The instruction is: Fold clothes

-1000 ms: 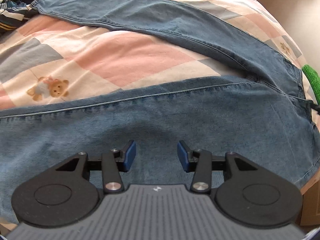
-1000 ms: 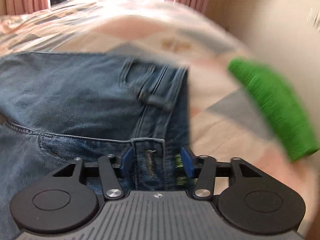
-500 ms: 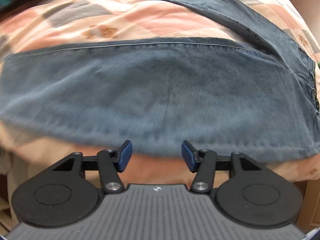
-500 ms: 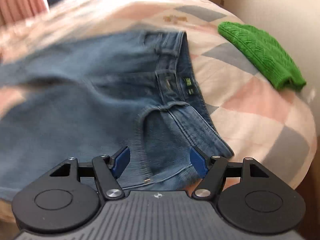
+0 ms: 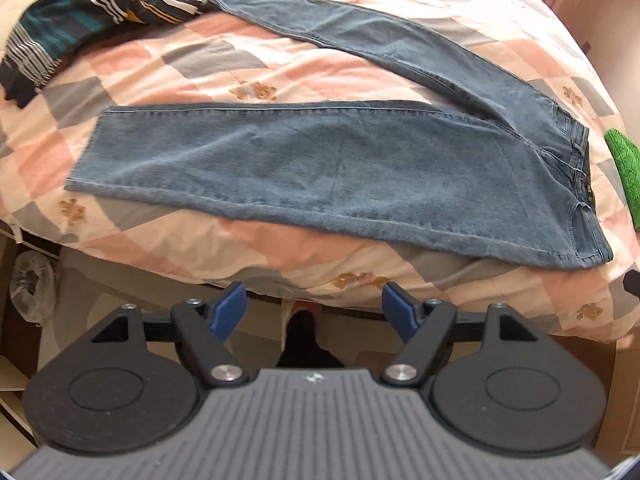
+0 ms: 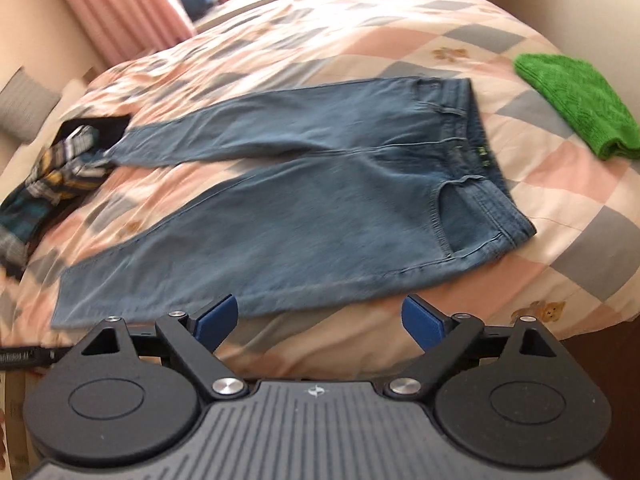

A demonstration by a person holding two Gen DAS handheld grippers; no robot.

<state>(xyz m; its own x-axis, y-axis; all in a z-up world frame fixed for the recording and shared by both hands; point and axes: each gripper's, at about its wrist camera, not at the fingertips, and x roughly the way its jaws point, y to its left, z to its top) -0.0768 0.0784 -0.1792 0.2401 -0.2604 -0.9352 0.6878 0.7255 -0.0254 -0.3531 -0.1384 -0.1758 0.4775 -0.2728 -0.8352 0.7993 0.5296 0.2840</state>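
Observation:
A pair of blue jeans (image 5: 340, 168) lies flat on the bed, legs spread in a V to the left, waistband at the right. It also shows in the right wrist view (image 6: 320, 200). My left gripper (image 5: 314, 312) is open and empty, held off the bed's near edge, below the near leg. My right gripper (image 6: 320, 318) is open and empty, just short of the near leg's lower edge. Neither touches the jeans.
A checked pink, grey and cream quilt (image 5: 200, 64) covers the bed. A striped garment (image 5: 80, 12) lies at the far left, by the far leg's hem. A folded green cloth (image 6: 576, 100) lies right of the waistband. Pink curtains (image 6: 120, 4) hang behind.
Both grippers have pulled back from the jeans toward the bed's near edge and opened wider. The right gripper has left the waistband. The whole garment is now in view.

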